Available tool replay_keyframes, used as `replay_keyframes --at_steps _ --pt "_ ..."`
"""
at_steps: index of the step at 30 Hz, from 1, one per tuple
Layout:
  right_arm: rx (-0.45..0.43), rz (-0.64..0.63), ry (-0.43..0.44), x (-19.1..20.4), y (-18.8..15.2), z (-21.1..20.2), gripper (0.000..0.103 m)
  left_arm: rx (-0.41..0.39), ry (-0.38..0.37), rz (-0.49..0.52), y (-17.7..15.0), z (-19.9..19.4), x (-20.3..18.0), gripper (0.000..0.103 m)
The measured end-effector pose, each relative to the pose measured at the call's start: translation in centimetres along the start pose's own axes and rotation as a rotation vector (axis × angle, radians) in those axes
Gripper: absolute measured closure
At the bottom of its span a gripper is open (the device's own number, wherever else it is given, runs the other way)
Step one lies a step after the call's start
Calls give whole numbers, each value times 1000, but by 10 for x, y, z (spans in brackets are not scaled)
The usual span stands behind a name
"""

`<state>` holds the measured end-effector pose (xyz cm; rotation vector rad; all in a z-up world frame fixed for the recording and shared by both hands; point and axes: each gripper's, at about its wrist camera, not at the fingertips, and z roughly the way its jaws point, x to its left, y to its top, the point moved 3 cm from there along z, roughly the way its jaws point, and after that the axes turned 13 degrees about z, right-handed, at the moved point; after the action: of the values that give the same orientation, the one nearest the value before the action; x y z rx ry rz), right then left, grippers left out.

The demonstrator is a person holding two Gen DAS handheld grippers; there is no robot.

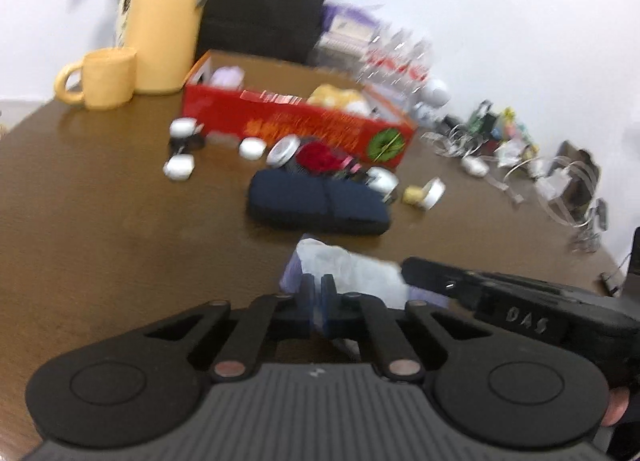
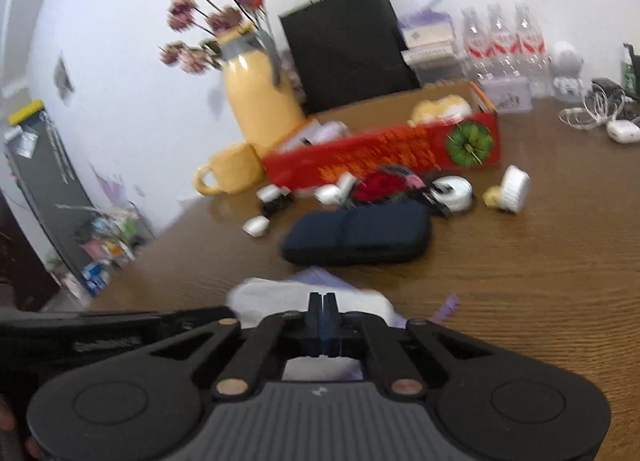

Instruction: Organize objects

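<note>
Both my left claw (image 1: 318, 293) and right claw (image 2: 324, 311) look clenched on this white packet (image 1: 352, 269), red box (image 1: 296, 121) at 12 o'clock is only partly filled, and pouch (image 1: 316, 201), tins, caps all wait on the table (image 1: 100, 201).

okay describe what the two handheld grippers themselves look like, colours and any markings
Both are matte black plastic. The left gripper and right gripper each have blue-edged finger pads, linkage bars with copper-coloured pivot pins, two round black side discs and a ribbed grey centre panel. Raised letters "DAS" mark the right one's body in the left wrist view.
</note>
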<state>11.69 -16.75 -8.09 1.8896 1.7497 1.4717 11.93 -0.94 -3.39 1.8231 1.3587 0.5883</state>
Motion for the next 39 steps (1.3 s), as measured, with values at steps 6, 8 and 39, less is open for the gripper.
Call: replay_keyframes --at_steps 6,8,39 --pt "9 -32 -62 3 6 4 89 13 24 8 1 5 5 100" --pt "27 -22 -89 -9 4 11 85 39 33 -16 -5 11 13 100" --pt "-82 2 7 1 36 -8 91 -50 19 11 37 4 15 101"
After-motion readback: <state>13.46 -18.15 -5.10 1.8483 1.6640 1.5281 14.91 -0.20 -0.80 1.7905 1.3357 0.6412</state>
